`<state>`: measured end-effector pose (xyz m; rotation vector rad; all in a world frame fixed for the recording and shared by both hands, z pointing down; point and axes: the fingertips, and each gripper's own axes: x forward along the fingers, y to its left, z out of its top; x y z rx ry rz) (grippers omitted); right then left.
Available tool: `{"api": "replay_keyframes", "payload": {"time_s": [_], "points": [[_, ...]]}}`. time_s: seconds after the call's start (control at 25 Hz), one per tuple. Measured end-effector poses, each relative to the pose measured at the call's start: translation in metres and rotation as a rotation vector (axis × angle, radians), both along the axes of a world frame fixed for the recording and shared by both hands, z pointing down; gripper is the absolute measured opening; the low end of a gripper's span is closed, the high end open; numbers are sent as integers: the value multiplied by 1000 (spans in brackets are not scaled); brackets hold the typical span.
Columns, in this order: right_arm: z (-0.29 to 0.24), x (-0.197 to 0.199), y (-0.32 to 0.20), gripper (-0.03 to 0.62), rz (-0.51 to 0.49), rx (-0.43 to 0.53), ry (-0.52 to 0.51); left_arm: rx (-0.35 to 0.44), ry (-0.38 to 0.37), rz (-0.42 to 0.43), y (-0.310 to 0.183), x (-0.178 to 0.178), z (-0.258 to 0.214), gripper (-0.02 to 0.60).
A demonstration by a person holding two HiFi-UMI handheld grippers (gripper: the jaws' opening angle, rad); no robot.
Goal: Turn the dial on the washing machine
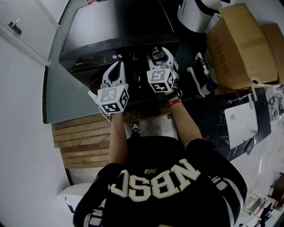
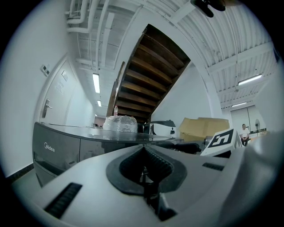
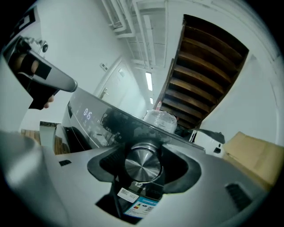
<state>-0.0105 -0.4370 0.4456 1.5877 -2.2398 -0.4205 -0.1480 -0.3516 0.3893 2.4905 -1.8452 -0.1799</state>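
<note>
The dark washing machine [image 1: 115, 26] stands in front of me, its control panel display [image 1: 117, 56] lit. In the right gripper view the round brushed-metal dial [image 3: 143, 165] sits between the jaws of my right gripper [image 3: 143, 170], which is shut on it against the panel [image 3: 95, 116]. From the head view the right gripper [image 1: 158, 56] reaches the panel right of the display. My left gripper [image 1: 118, 67] hovers just left of it, below the display, jaws shut with nothing between them [image 2: 144, 172]. The machine's front [image 2: 57, 150] shows beyond it.
Cardboard boxes [image 1: 242, 44] stand to the right, a white appliance [image 1: 195, 13] behind them. A wooden slatted platform [image 1: 82, 137] lies at my feet. A clear plastic-wrapped item [image 3: 160, 119] rests on the machine's top. A white flat case [image 1: 242, 119] lies at right.
</note>
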Motion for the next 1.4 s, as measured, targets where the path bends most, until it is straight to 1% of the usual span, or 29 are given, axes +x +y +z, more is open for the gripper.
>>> {"api": "replay_keyframes", "payload": {"time_s": [0.2, 0.32, 0.4, 0.68, 0.88, 1.12, 1.32, 1.4], "points": [[0, 7, -2, 265, 28, -55, -194, 0, 4, -8, 0, -3, 0, 12], [-1, 10, -3, 265, 39, -77, -282, 0, 7, -6, 0, -4, 1, 12], [-1, 11, -5, 265, 42, -79, -302, 0, 7, -5, -1, -3, 0, 12], [-1, 12, -5, 267, 43, -83, -314, -4, 7, 1, -2, -1, 1, 12], [1, 14, -6, 265, 49, -109, -368, -3, 6, 5, -3, 1, 2, 12], [2, 19, -8, 265, 70, -143, -491, -3, 8, 5, -3, 1, 1, 12], [7, 25, -9, 265, 95, -195, -694, -3, 9, 3, -3, -1, 1, 12], [8, 26, -9, 266, 101, -202, -734, -2, 10, 3, -4, -1, 1, 12]]}}
